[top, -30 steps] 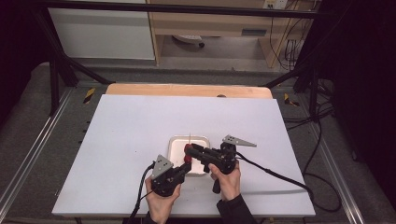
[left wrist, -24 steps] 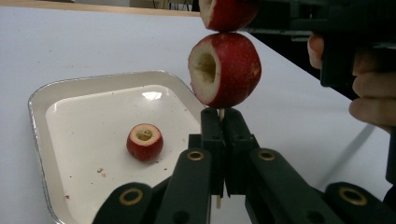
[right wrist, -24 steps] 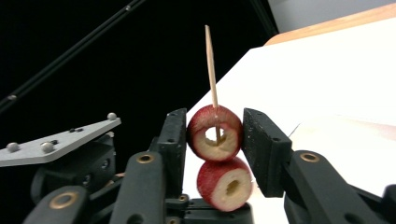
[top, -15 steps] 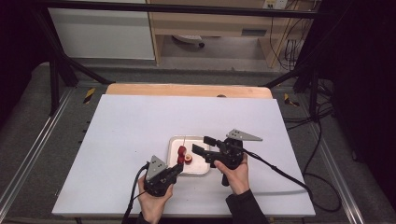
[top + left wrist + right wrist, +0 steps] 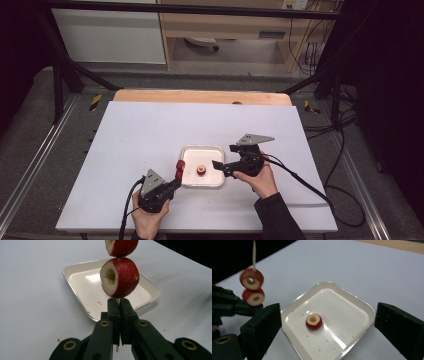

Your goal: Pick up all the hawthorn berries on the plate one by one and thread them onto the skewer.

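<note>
At tray centre, one cored red fruit piece [image 5: 313, 321] awaits; spread-jawed right gripper [image 5: 222, 166], at three o'clock, should straddle it squarely, while left gripper [image 5: 119, 312] clamps the thin wooden skewer [image 5: 254, 255].

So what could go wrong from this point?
1. The left claw pinches only the thin skewer; the two threaded fruit pieces make it top-heavy, so it may tilt or slip.
2. The right claw is open over the tray; the last fruit piece looks small and round and could roll or get squashed when gripped.
</note>
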Action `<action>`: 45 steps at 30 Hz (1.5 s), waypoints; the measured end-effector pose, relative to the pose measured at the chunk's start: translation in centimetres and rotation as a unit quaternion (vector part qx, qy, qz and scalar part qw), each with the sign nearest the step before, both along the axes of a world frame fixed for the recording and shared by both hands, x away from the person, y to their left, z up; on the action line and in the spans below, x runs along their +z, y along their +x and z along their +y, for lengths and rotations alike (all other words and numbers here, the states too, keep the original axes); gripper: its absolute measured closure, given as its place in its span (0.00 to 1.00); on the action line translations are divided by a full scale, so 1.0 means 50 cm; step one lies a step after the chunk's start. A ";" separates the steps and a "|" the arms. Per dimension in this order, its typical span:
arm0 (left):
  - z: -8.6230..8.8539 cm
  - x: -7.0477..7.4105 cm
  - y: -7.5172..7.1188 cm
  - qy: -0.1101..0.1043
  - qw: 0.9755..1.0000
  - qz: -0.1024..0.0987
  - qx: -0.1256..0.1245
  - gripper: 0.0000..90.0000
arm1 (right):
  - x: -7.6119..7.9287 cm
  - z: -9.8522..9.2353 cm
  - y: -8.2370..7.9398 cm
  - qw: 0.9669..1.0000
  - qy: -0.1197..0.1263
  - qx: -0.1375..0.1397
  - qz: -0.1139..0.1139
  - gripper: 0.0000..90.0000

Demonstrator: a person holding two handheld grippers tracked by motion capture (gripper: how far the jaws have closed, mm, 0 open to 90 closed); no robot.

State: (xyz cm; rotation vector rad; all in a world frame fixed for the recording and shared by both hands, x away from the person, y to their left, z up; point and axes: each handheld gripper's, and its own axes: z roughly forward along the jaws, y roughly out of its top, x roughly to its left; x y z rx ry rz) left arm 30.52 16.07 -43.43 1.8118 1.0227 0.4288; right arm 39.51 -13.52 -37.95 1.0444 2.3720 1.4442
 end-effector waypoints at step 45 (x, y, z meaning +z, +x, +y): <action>0.042 -0.016 -0.002 0.001 1.000 0.016 0.006 0.98 | -0.071 0.187 0.094 0.961 -0.205 0.037 0.181 0.44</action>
